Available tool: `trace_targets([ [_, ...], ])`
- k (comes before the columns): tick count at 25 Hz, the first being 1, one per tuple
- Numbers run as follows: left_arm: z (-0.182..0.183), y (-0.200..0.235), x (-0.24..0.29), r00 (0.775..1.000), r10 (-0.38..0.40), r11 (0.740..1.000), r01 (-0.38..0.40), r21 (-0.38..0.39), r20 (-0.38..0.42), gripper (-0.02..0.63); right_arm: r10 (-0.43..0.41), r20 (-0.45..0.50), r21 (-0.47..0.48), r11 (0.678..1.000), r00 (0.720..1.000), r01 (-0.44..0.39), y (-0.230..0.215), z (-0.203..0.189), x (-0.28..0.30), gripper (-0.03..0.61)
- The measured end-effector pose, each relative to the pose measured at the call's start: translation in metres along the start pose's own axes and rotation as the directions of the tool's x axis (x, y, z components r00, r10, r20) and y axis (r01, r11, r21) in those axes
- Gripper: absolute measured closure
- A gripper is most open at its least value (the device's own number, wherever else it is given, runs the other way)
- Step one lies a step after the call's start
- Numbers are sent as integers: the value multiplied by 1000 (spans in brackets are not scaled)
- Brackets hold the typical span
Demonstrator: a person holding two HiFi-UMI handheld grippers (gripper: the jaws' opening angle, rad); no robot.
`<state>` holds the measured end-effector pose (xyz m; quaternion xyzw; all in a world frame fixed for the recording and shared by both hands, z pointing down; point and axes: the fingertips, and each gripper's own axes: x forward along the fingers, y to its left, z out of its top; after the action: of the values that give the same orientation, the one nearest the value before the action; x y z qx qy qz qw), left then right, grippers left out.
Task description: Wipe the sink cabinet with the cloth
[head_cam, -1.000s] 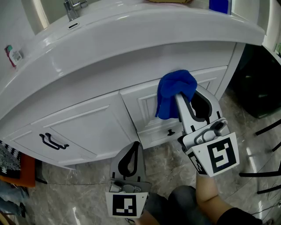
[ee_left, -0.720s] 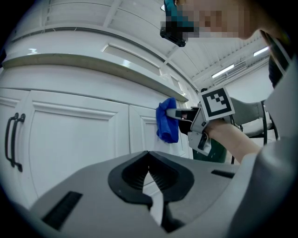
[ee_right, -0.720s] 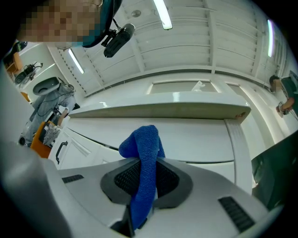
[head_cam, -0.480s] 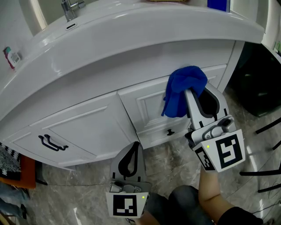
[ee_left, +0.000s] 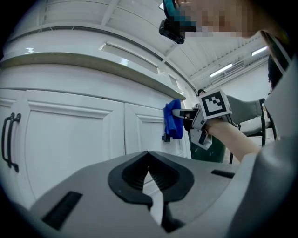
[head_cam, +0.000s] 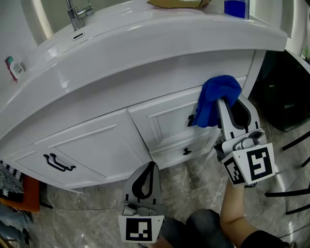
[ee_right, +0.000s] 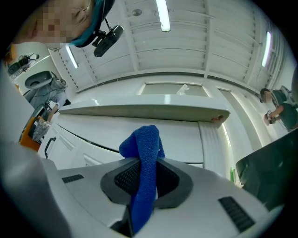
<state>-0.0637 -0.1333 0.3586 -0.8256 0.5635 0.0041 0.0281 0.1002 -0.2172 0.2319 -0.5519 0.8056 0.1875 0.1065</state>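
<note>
My right gripper (head_cam: 227, 100) is shut on a blue cloth (head_cam: 215, 99) and presses it against the upper right part of the white sink cabinet (head_cam: 160, 123), beside a small black handle (head_cam: 190, 119). In the right gripper view the blue cloth (ee_right: 143, 172) hangs out between the jaws, with the cabinet front (ee_right: 177, 137) right behind it. My left gripper (head_cam: 147, 169) hangs low in front of the cabinet, shut and holding nothing. The left gripper view shows its jaws closed (ee_left: 150, 175) and, further off, the cloth (ee_left: 173, 119) on the cabinet door.
A white basin (head_cam: 145, 38) with a tap (head_cam: 75, 14) overhangs the cabinet. The left door carries a black handle (head_cam: 58, 162), the lower drawer a black knob (head_cam: 186, 151). A dark bin (head_cam: 286, 92) stands at the right. Marble floor (head_cam: 189, 189) lies below.
My right gripper has slid the blue cloth to the right along the cabinet front, from the middle door towards its right edge. The left gripper has stayed where it was.
</note>
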Motion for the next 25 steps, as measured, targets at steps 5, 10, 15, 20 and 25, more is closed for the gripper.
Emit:
trace_targets([
  [5, 1, -4, 2, 1000, -4, 1000, 4, 9, -2, 609, -16, 1, 8, 1000, 1000, 16, -17, -2, -2, 520],
  [10, 2, -7, 3, 1000, -8, 1000, 8, 12, -3, 609, -44, -2, -2, 999, 999, 44, -30, -3, -4, 520],
  [15, 1, -9, 4, 1000, -11, 1000, 11, 16, -11, 609, -80, -6, -1, 997, 997, 80, -46, -5, -8, 520],
  [20, -3, -8, 5, 1000, -14, 1000, 15, 22, -22, 609, -126, -7, -14, 992, 992, 126, -66, -7, -9, 520],
  [25, -3, -13, 8, 999, -31, 999, 32, 19, -15, 609, -173, -13, -31, 985, 985, 172, -85, -10, -13, 520],
])
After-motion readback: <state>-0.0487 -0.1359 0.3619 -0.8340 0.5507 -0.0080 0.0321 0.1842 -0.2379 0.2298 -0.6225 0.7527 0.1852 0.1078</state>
